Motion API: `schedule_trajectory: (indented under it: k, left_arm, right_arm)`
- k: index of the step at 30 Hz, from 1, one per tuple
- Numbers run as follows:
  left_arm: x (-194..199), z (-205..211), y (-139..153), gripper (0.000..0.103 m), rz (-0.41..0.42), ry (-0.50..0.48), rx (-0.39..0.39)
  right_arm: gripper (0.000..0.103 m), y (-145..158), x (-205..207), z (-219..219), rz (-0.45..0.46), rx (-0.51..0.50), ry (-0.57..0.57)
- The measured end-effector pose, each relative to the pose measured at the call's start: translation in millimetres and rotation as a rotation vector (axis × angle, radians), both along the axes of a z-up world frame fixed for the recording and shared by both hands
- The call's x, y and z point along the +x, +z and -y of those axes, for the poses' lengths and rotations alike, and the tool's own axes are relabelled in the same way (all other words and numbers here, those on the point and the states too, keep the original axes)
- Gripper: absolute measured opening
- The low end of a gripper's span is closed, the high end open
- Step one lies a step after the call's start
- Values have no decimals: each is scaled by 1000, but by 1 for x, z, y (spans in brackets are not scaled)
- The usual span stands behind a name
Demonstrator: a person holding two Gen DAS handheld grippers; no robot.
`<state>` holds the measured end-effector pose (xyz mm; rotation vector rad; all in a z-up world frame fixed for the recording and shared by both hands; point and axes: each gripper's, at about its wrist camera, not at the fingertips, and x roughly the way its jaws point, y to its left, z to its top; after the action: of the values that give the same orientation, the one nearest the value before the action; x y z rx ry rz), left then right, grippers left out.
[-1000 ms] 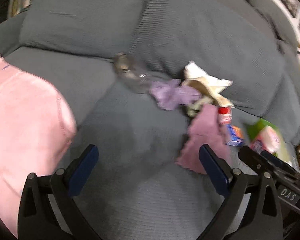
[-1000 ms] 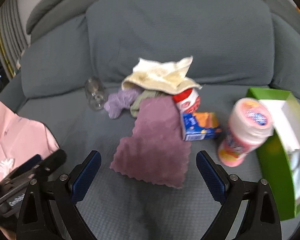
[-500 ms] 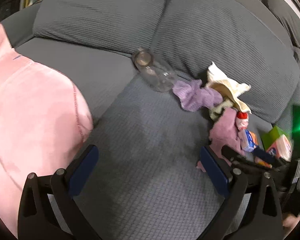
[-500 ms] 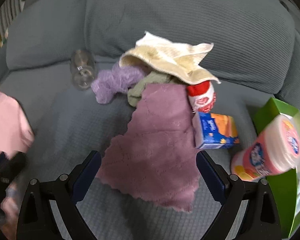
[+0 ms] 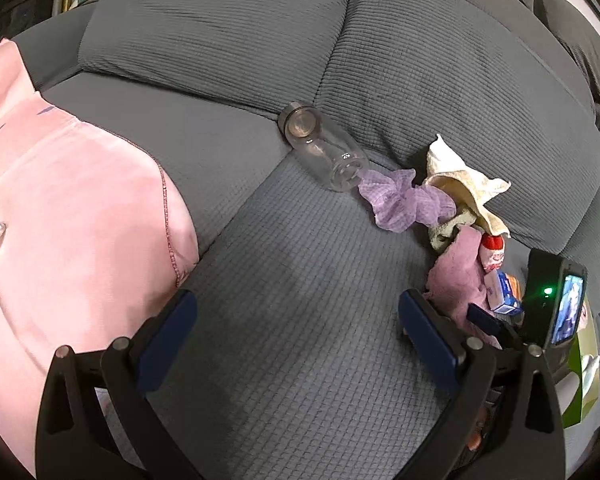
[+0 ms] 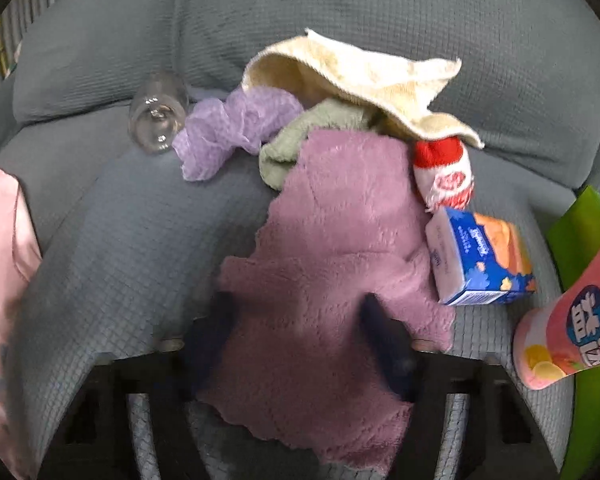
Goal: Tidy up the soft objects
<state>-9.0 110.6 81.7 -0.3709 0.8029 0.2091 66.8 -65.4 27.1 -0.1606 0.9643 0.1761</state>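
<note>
A mauve fleece cloth (image 6: 332, 248) lies on the grey sofa seat. Behind it are a lilac cloth (image 6: 236, 128), a green cloth (image 6: 300, 140) and a cream towel (image 6: 364, 76). My right gripper (image 6: 300, 332) is low over the mauve cloth's near part, blurred, with its fingers closing in on a fold. In the left wrist view the same pile (image 5: 452, 216) lies to the right. My left gripper (image 5: 296, 340) is open and empty over bare seat, beside a pink garment (image 5: 68, 216).
A clear glass jar (image 5: 324, 148) lies on its side by the lilac cloth. A red-and-white bottle (image 6: 444, 176), a blue carton (image 6: 476, 260), a pink tub (image 6: 568, 332) and a green box (image 6: 588, 240) lie to the right. Sofa back cushions (image 5: 440, 52) rise behind.
My right gripper moved forward and down onto the mauve cloth and its fingers came closer together. My left gripper drew back and turned left, showing more of the pink garment.
</note>
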Motion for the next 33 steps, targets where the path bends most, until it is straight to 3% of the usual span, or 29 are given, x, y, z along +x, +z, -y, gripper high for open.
schedule_trajectory:
  k: [2,4,10,16,22,27,33]
  left_arm:
    - [0,0,-1,100,-5,4,5]
    - [0,-2,-1,100,-6,9,4]
    - [0,-7,0,100,-6,22,-19]
    - [1,-9,0,100,-10,15,-35]
    - [-1,-10,-1,100,-15,23,-45]
    - [-1,-13,-3,100,-24,32,-53]
    - [-2,-14,-4,100,-28,37,-70]
  right_arm:
    - [16,4,-2,-2,-6,8,25]
    - [7,7,-3,0,-24,32,37]
    - [6,40,-25,21,13,109,44]
    - [6,80,-56,48,51,268,73]
    - [6,102,-110,47,67,365,140]
    - [6,118,-146,42,106,354,245]
    - [6,118,-167,43,52,322,276]
